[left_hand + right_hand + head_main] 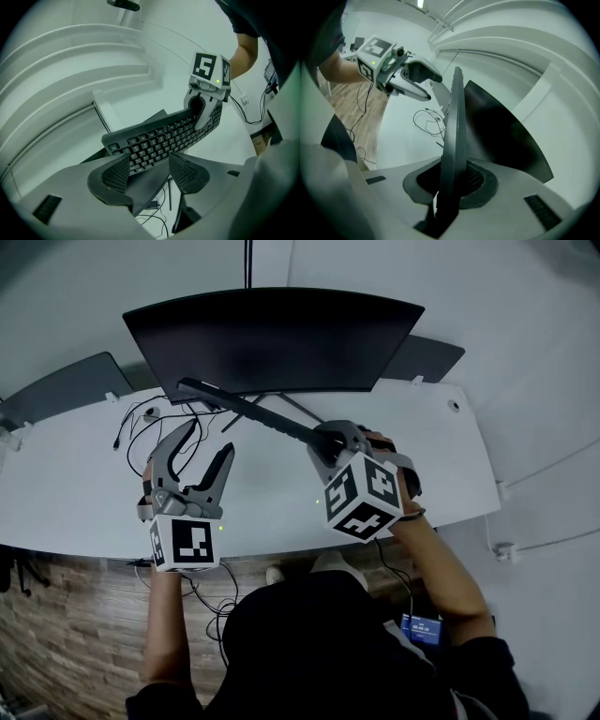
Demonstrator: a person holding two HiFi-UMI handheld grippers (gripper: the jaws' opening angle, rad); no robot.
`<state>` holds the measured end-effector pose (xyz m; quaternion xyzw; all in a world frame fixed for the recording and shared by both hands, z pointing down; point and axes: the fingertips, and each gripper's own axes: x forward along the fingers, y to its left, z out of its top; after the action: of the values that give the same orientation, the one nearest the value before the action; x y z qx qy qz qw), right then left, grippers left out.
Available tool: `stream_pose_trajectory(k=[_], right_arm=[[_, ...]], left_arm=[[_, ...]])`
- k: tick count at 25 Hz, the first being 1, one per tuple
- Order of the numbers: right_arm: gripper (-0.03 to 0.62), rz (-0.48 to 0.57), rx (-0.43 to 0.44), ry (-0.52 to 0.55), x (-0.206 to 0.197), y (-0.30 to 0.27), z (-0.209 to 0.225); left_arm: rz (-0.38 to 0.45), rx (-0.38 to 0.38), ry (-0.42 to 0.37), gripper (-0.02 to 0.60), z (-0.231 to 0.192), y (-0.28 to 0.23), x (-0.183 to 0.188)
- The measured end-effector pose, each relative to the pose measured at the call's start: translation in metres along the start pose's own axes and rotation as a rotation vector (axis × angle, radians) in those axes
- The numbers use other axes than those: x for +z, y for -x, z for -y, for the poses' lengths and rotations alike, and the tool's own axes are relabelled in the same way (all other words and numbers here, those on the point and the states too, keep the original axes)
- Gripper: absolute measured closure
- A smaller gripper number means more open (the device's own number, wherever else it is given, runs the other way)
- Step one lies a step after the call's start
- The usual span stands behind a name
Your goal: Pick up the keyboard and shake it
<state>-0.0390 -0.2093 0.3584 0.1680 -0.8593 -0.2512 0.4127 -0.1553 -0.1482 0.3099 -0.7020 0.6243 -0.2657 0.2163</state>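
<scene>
My right gripper pinches one end of the keyboard, held aloft centre frame before the monitor; left gripper spread, empty; I judge this one-ended grip may slip in shaking, swinging it into that monitor.

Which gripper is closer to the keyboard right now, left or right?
Right. The right gripper is shut on one end of the keyboard, holding it up in the air. The left gripper is open, near the other end, not gripping it.
</scene>
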Motion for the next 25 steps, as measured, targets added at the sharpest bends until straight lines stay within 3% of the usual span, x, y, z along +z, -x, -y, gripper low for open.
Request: stream_pose_trajectory(k=[9, 13, 25], right_arm=[[0.517, 0.125, 0.056, -0.187, 0.019, 0.01, 0.006], [0.517, 0.194, 0.085, -0.294, 0.028, 0.018, 0.008], [0.517, 0.394, 0.125, -0.43, 0.057, 0.047, 0.02]], left_arm=[[-0.007, -0.021, 0.046, 0.316, 0.004, 0.0, -0.01], [-0.001, -0.036, 0.102, 0.316, 0.007, 0.003, -0.01], [0.015, -0.112, 0.249, 0.316, 0.025, 0.005, -0.014]])
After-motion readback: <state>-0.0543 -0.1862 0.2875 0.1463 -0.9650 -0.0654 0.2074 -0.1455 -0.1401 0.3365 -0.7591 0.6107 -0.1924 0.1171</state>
